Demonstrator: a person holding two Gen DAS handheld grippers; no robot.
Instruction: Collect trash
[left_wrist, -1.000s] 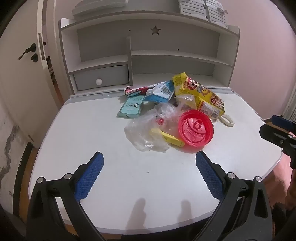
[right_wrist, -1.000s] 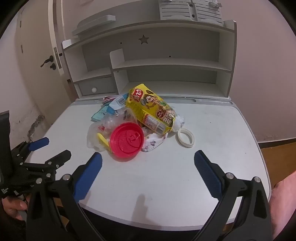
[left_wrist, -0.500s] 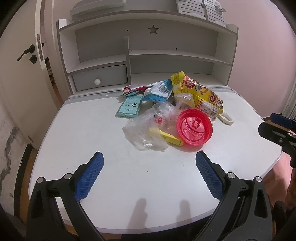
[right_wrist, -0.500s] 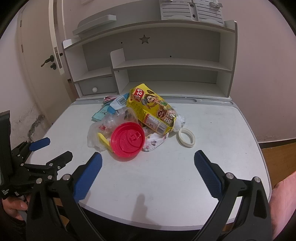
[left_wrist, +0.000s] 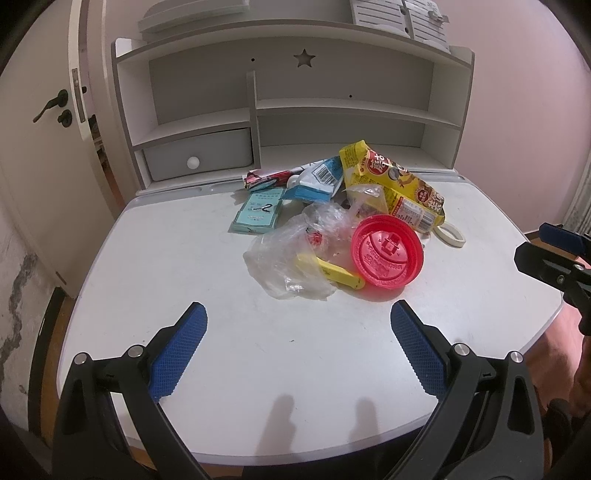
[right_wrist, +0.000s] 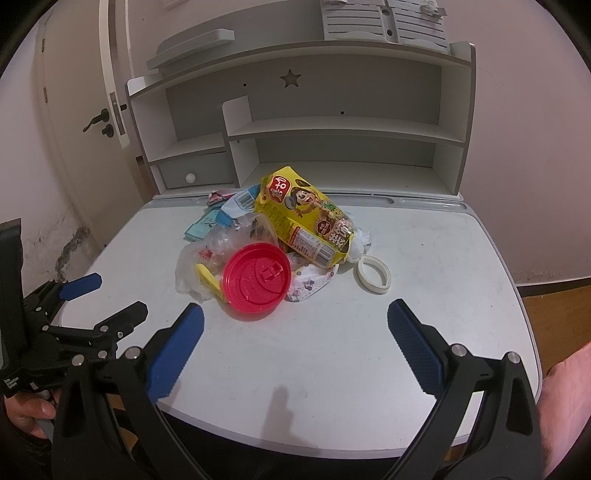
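Observation:
A heap of trash lies mid-desk: a red plastic lid (left_wrist: 386, 254) (right_wrist: 256, 278), a clear plastic bag (left_wrist: 291, 258) (right_wrist: 201, 258) over a yellow strip (left_wrist: 328, 272), a yellow snack bag (left_wrist: 395, 186) (right_wrist: 306, 216), a teal packet (left_wrist: 258, 216), a blue-white wrapper (left_wrist: 317, 181), a patterned face mask (right_wrist: 310, 282) and a white tape ring (left_wrist: 450, 236) (right_wrist: 373, 275). My left gripper (left_wrist: 298, 345) (right_wrist: 101, 295) is open over the desk's near edge, short of the heap. My right gripper (right_wrist: 295, 347) (left_wrist: 543, 243) is open too, holding nothing.
The white desk (left_wrist: 184, 280) (right_wrist: 443, 258) carries a shelf hutch (left_wrist: 295, 110) with a small drawer (left_wrist: 197, 153) at the back. A door (left_wrist: 40, 122) stands to the left. A hand (right_wrist: 26, 410) grips the left tool.
Both grippers have drifted slightly; the trash heap sits a little lower-left in the left wrist view. Nothing was grasped.

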